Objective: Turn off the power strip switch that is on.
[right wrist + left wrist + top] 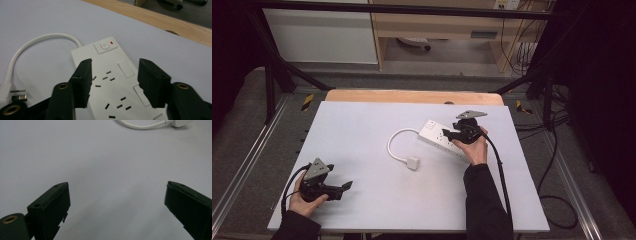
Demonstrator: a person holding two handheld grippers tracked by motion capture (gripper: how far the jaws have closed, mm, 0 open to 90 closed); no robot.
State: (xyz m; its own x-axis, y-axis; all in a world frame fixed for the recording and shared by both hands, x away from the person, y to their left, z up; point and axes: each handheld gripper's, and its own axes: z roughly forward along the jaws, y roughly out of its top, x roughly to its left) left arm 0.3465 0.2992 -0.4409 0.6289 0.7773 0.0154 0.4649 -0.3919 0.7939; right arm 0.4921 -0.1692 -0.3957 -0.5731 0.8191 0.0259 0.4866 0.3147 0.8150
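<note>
Right gripper view: spread right tongs (113, 82) apparently above power strip (112, 75).

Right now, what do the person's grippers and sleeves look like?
Both grippers, left gripper and right gripper, are black, each with two blocky black jaws, brass-coloured screw bushings near the jaw bases, a grey three-cornered plate on top and a black cable trailing back toward the person. The person wears dark long sleeves.
</note>
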